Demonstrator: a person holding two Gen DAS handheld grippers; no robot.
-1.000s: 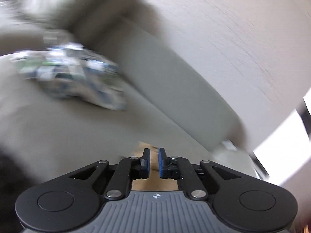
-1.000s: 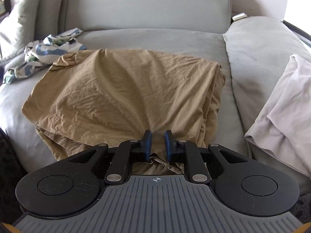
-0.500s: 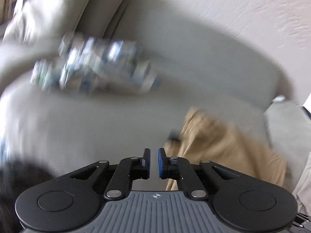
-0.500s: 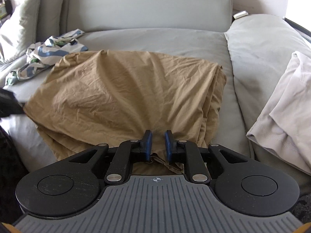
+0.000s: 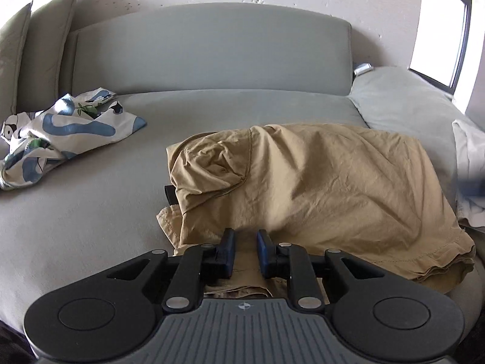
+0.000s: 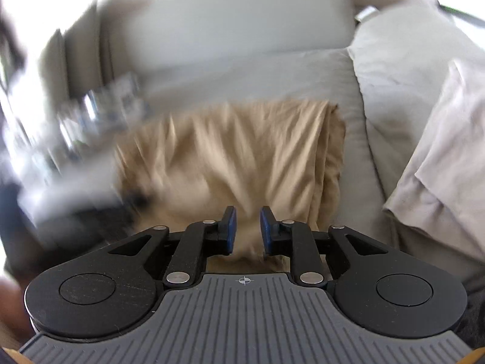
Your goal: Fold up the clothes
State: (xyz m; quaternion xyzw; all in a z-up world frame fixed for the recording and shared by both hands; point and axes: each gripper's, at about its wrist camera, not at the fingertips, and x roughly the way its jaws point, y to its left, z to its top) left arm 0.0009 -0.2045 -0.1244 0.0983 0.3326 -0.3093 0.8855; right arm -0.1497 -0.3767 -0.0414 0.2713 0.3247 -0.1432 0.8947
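A tan garment (image 5: 318,188) lies folded over on the grey sofa seat (image 5: 91,206), wrinkled, its hem layers toward the front edge. It also shows, blurred, in the right wrist view (image 6: 236,157). My left gripper (image 5: 245,251) hovers at the garment's near left edge with its jaws a small gap apart and nothing between them. My right gripper (image 6: 245,230) is at the garment's near edge, jaws a small gap apart, with tan cloth below them; nothing is pinched.
A blue-and-white patterned garment (image 5: 57,133) lies crumpled at the seat's far left. A pale grey cloth (image 6: 439,163) lies on the right cushion (image 5: 400,103). Cushions (image 5: 36,54) stand at the back left. A small black object (image 5: 169,194) pokes out beside the tan garment.
The left gripper swung round from the wall and sofa back to face the tan garment, which now lies folded narrower. The right gripper's jaws opened slightly and its view is blurred by motion.
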